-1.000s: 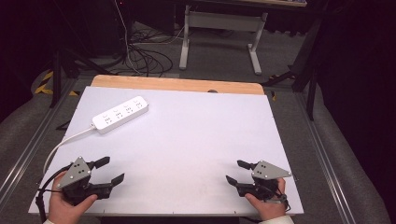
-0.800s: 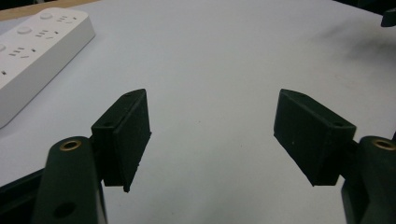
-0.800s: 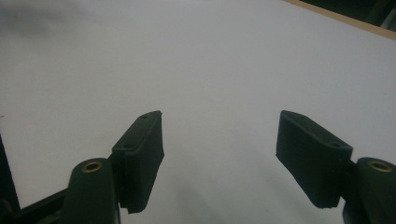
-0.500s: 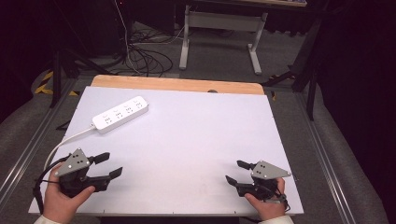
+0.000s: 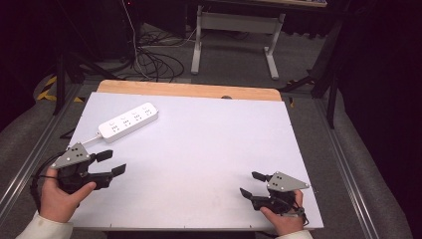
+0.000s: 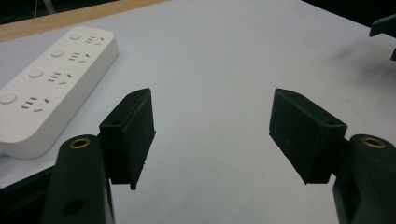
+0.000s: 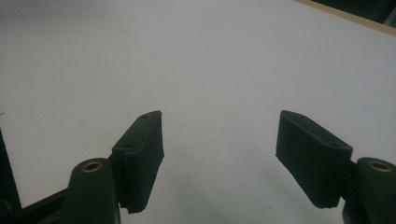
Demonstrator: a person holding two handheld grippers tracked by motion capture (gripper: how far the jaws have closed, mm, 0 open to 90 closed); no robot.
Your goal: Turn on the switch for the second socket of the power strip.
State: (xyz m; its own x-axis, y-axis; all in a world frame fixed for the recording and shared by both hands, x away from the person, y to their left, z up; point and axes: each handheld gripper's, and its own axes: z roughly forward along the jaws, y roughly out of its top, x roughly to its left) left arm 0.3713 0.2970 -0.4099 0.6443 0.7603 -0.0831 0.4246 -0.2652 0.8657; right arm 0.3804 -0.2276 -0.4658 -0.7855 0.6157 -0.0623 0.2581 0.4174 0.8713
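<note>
The white table top (image 5: 199,149) takes up most of what I look down on, a pale sheet with a strip of bare wood along its far edge. Beyond it lies dark floor with a tangle of cables (image 5: 149,59) and the grey legs of another table (image 5: 234,45).

On the sheet, far left, the white power strip (image 5: 129,121) lies flat and slanted, its cord running off toward the left edge. From my left gripper view it sits just left of the jaws, sockets and round buttons facing up (image 6: 51,88).

My left gripper (image 5: 110,163) is at the near-left corner, held in my left hand (image 5: 62,196), grey plate on top, pointing right and a little away from me. Its jaws stand wide apart with bare sheet between them (image 6: 212,135). It is near the power strip but not touching it.

My right gripper (image 5: 252,184) is at the near-right edge in my right hand (image 5: 281,221), pointing left. Its jaws too are spread wide, nothing between them but table (image 7: 219,158).

The two grippers are well apart, with bare sheet between.

Cuffs of a light sleeve (image 5: 35,226) show at the bottom.
</note>
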